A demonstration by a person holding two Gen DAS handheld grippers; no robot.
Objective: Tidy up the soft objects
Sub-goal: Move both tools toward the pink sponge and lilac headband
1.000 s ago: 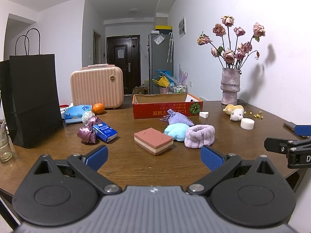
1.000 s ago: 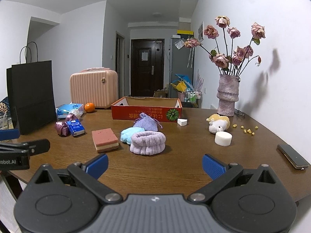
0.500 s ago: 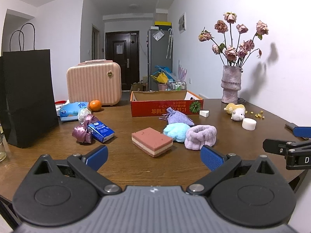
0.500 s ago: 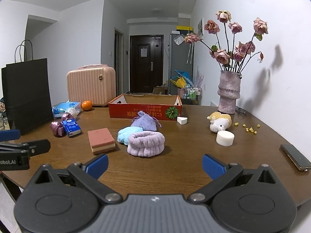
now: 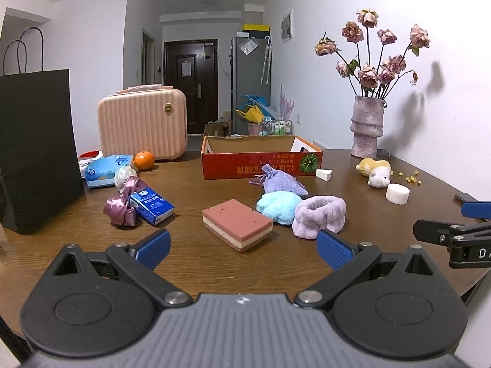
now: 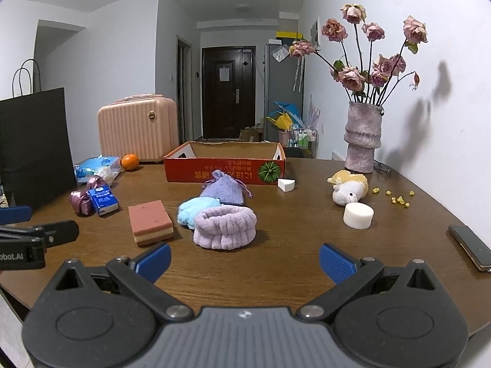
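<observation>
Since a second ago we have brought both tools a little nearer the soft things; nothing on the surface [image 5: 196, 263] has shifted. We judge this the approach, with nothing gathered yet. Our left tool [image 5: 242, 247] faces the pink sponge [image 5: 237, 224], our right tool [image 6: 244, 259] the lilac headband [image 6: 225, 225]; both hover level, fingers spread and empty. Next we must drop onto one item, pinch, and carry it to the red box [image 6: 224, 170] behind.

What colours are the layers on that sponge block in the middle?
The sponge is dusty pink on top, with a cream band and darker pink base; left wrist view shows it best.
</observation>
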